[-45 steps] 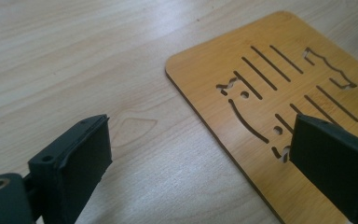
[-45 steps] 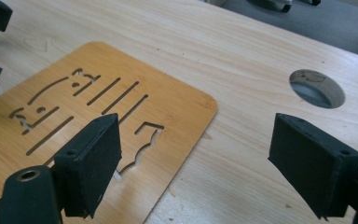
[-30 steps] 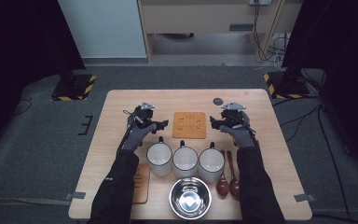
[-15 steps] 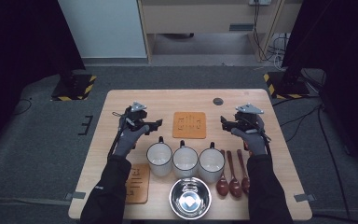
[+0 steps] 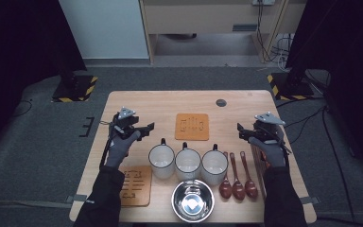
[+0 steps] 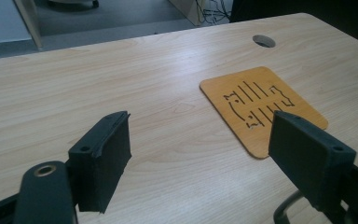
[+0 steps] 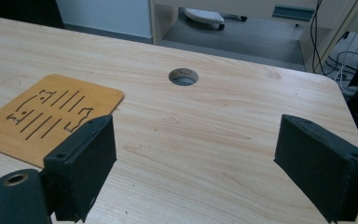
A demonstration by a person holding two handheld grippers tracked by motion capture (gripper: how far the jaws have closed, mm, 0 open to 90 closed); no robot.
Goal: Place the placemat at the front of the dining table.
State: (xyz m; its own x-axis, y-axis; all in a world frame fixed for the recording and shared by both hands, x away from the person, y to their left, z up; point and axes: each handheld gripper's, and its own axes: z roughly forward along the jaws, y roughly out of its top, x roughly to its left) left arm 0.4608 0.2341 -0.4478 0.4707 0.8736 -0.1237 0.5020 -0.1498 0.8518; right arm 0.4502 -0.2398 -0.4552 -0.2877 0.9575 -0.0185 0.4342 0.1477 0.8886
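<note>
Pale wooden surface point(image 5: 274, 109): light grain lines, smooth matt laminate finish, with a round cable hole point(image 5: 221, 102). Orange square wooden mat point(image 5: 192, 126) with cut-through slots: thin ply, smooth, low sheen; a second orange wooden mat point(image 5: 135, 184) of the same finish lies at the near edge. Three white mugs point(image 5: 188, 163): glazed ceramic by their look, glossy. Round steel bowl point(image 5: 192, 200): polished metal, mirror-bright inside. Three dark reddish-brown spoons point(image 5: 237, 178): smooth, with a slight gloss. Black fingers point(image 6: 103, 158) of the left gripper point(image 5: 139, 130): matt moulded plastic, faintly grainy; the right gripper's fingers point(image 7: 85, 163) are alike. Dark grey gloves point(image 5: 119, 149): knitted cloth.
</note>
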